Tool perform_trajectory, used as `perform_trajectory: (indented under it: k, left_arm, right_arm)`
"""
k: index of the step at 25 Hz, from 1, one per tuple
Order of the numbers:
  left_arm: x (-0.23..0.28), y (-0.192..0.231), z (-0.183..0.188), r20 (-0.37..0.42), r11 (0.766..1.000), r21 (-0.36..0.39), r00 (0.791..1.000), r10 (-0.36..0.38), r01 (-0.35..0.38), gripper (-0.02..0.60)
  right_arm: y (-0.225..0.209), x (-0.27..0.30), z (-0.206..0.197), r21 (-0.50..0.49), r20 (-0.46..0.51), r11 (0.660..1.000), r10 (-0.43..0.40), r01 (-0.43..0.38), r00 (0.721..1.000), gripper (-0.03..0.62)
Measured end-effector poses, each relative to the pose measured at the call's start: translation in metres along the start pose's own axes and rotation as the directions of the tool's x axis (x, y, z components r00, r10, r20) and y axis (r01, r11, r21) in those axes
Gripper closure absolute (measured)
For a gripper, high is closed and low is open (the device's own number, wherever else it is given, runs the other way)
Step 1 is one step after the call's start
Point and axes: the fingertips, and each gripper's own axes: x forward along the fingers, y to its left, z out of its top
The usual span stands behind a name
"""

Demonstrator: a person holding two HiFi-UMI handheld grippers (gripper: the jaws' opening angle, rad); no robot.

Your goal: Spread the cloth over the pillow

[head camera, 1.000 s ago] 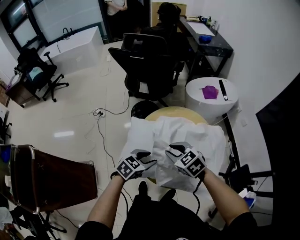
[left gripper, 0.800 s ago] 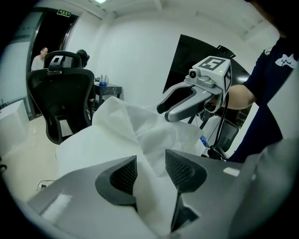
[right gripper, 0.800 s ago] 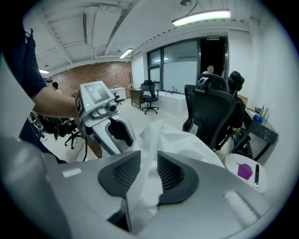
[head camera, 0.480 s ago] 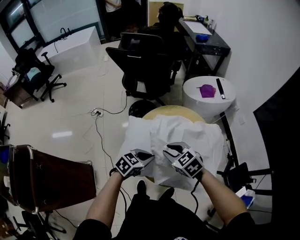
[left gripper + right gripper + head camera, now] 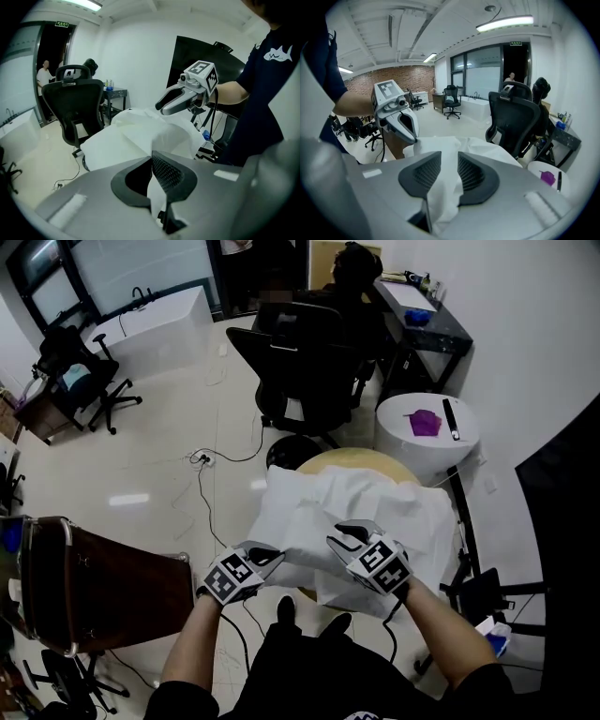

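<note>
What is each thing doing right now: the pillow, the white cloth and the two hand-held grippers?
Pillow: lying flat, its left part uncovered.
Cloth: crumpled, only partly over the pillow, near edge pulled up.
Left hand-held gripper: jaws have just closed, pinching the cloth edge.
Right hand-held gripper: shut on a bunched fold of the cloth.

The grey left gripper [image 5: 267, 557] has just been closing its jaws, and they now pinch a fold of the thin white cloth [image 5: 154, 138] between the pads. The grey right gripper [image 5: 349, 538] clamps a bunch of cloth between its fingers. The bare left forearm [image 5: 192, 648] and bare right forearm [image 5: 450, 638] reach forward, and both grippers tilt downward.
</note>
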Motion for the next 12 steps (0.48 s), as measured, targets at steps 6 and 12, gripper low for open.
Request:
perform_trajectory:
  k: [6,12]
  left_arm:
    - [-0.049,0.024,-0.035,-0.032,0.996,-0.044,0.997,0.071,-0.072,0.581]
    - [-0.079,0.045,-0.064,-0.055,0.988,-0.084,0.991,0.123,-0.127,0.581]
  right_arm:
    - [0.014,0.017,0.011,-0.023,-0.007,0.999,0.024,-0.024,1.0,0.471]
    - [0.018,0.033,0.023,-0.06,-0.023,0.998,0.014,-0.015,1.0,0.471]
